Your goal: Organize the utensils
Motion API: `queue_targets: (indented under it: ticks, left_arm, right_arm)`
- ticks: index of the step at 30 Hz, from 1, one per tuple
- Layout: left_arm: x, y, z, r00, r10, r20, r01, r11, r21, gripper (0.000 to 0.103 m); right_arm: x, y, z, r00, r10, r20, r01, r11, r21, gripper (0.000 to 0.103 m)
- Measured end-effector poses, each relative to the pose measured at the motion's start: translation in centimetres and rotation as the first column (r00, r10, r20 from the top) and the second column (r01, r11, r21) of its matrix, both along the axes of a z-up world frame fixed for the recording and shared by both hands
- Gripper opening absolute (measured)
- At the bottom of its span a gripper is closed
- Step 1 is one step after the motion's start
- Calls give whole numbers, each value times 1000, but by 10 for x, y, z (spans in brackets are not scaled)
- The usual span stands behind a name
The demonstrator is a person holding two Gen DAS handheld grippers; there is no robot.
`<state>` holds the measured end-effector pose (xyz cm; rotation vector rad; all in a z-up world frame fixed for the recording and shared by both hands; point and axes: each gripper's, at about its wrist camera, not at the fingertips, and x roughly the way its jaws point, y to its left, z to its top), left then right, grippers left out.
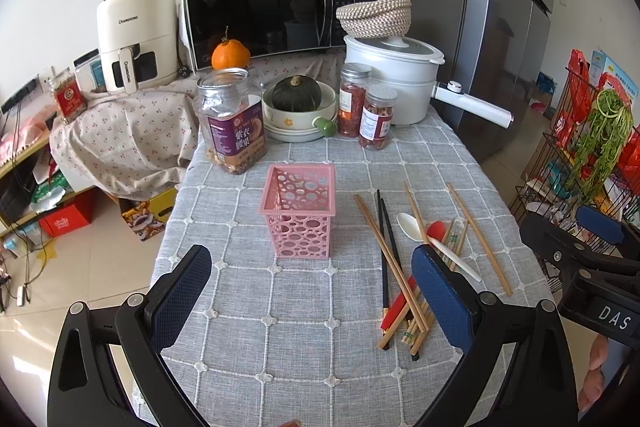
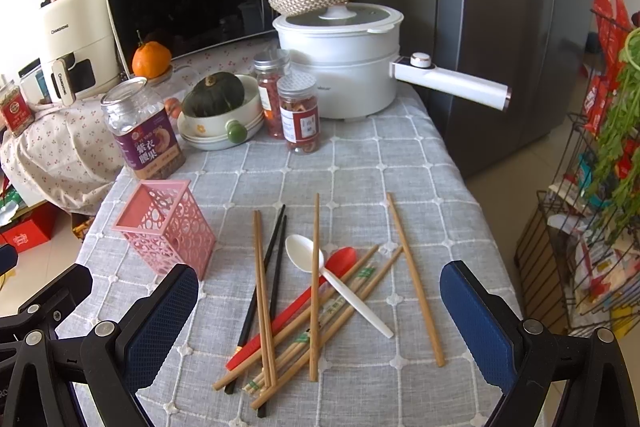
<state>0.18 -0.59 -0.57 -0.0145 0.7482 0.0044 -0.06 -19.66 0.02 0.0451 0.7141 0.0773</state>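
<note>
floor boxes (image 1: 64, 223), left view only

The left gripper (image 1: 312, 291) is held up in the air, and its two blue fingers (image 1: 182, 297) are spread wide apart with nothing between them. The right gripper (image 2: 320, 315) is up in the air too, with its fingers (image 2: 478, 323) wide apart and holding nothing.
</note>
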Motion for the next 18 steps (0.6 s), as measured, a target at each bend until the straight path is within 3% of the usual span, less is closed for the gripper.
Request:
queue_targets:
  ticks: [18]
  left_arm:
    - [0, -1, 0, 1000, 1, -3, -1, 1000, -3, 101]
  right_arm:
    - [2, -1, -2, 1000, 0, -8, 0, 1000, -4, 100]
